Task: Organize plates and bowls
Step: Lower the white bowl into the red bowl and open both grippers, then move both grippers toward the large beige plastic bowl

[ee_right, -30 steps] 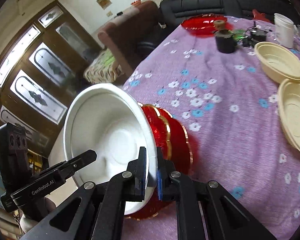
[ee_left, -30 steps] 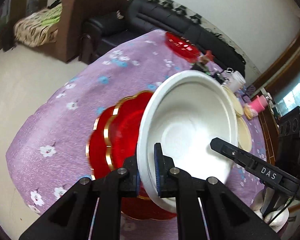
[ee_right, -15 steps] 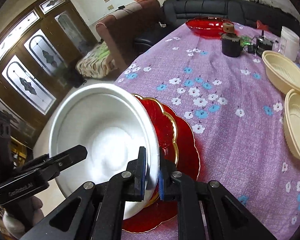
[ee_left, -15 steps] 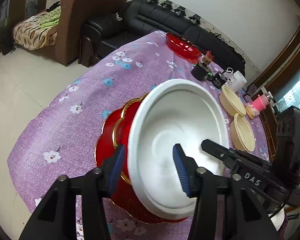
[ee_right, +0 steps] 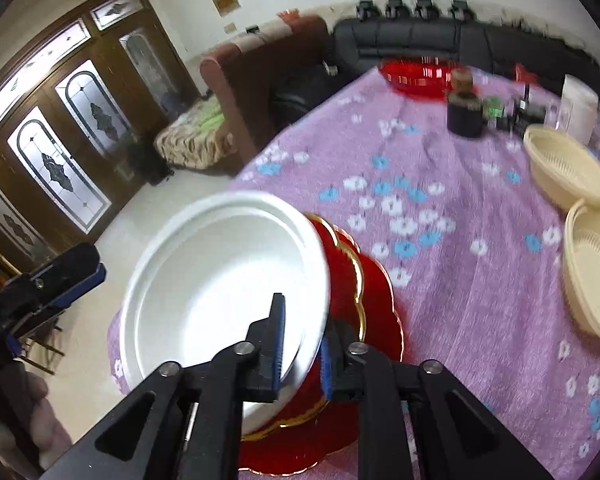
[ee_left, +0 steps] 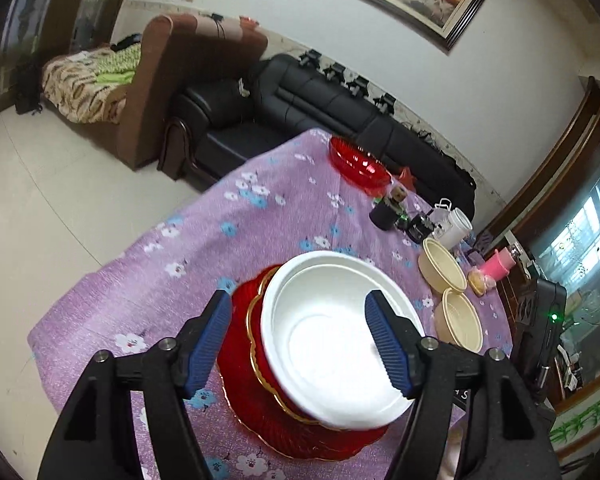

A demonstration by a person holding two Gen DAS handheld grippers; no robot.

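Note:
A white bowl sits tilted on a stack of red gold-rimmed plates near the table's front edge. My left gripper is open and raised above the bowl, its blue pads wide apart on either side of it. In the right wrist view the white bowl is gripped at its near rim by my right gripper, whose jaws stand close on the rim. The red plates show under it.
Two cream baskets lie at the right of the purple flowered tablecloth. A red bowl, a dark jar and a white cup stand at the far end. Sofas stand beyond the table.
My left gripper has let go of the white bowl, opened wide and lifted back. The right gripper stays closed on the rim as the bowl settles lower onto the red plates.

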